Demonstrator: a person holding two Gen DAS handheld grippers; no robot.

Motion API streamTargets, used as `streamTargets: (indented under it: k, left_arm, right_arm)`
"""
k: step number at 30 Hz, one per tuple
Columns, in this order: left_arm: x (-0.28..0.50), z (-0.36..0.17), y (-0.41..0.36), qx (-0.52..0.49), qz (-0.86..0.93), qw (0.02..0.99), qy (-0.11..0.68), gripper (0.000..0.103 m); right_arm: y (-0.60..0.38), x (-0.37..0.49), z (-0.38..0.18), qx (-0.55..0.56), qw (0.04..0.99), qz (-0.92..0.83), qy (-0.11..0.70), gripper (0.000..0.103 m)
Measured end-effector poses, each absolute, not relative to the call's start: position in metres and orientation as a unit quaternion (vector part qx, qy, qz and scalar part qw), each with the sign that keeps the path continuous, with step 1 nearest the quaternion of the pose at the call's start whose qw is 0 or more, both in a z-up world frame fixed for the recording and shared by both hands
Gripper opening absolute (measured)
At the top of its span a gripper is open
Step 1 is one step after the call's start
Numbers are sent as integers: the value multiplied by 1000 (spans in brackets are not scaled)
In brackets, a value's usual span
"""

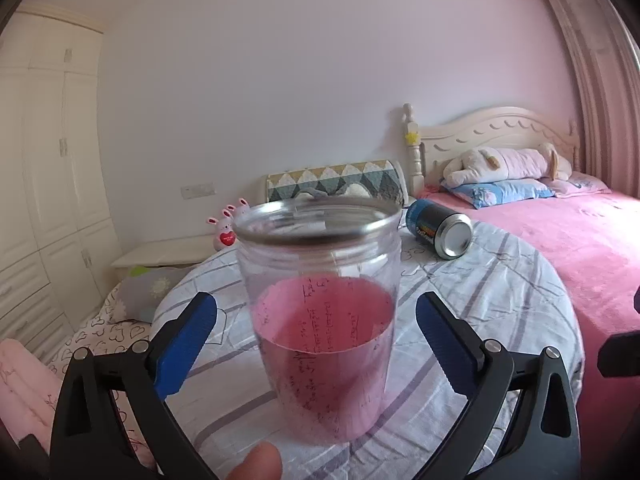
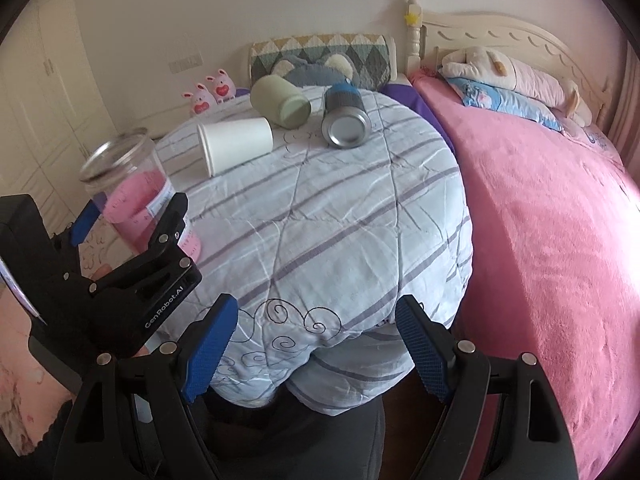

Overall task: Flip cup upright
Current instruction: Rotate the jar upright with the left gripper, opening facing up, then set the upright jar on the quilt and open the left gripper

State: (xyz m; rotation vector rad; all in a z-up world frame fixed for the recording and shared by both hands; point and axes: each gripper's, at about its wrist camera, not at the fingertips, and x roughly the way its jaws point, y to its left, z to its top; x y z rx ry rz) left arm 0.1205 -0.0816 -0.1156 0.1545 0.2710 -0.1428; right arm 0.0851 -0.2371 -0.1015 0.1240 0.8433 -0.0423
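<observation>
Now we see the clear cup [image 1: 320, 320] upright between our left gripper's [image 1: 316, 344] spread jaws, untouched, on the quilt's [image 2: 320, 208] left side; our right gripper's [image 2: 316, 344] jaws gape apart, empty.

A pink bedspread [image 2: 540, 220] covers the bed, with a plush dog [image 1: 508, 162] lying on a blue pillow [image 1: 500, 192] by the cream headboard [image 1: 492, 128]. Two pink bunny toys [image 2: 210, 94] sit beside a quilted cushion [image 2: 320, 54].

Clear plastic cup [image 1: 320, 312] with pink paper inside, upright, mouth up.
</observation>
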Motion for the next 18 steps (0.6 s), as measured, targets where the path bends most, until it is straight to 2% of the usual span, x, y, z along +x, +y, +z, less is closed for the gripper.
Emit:
streamTargets:
  k: [4, 12, 18]
  left_arm:
    - [105, -96, -74, 87, -70, 982, 153, 103]
    - [60, -31, -34, 64, -49, 962, 260, 103]
    - [12, -6, -13, 58, -29, 944, 322, 103]
  right_arm:
    - [-239, 74, -84, 67, 923, -20, 377, 82]
    - [-212, 37, -33, 45, 958, -4, 284, 82]
    - [-190, 15, -19, 16, 963, 21, 267, 82]
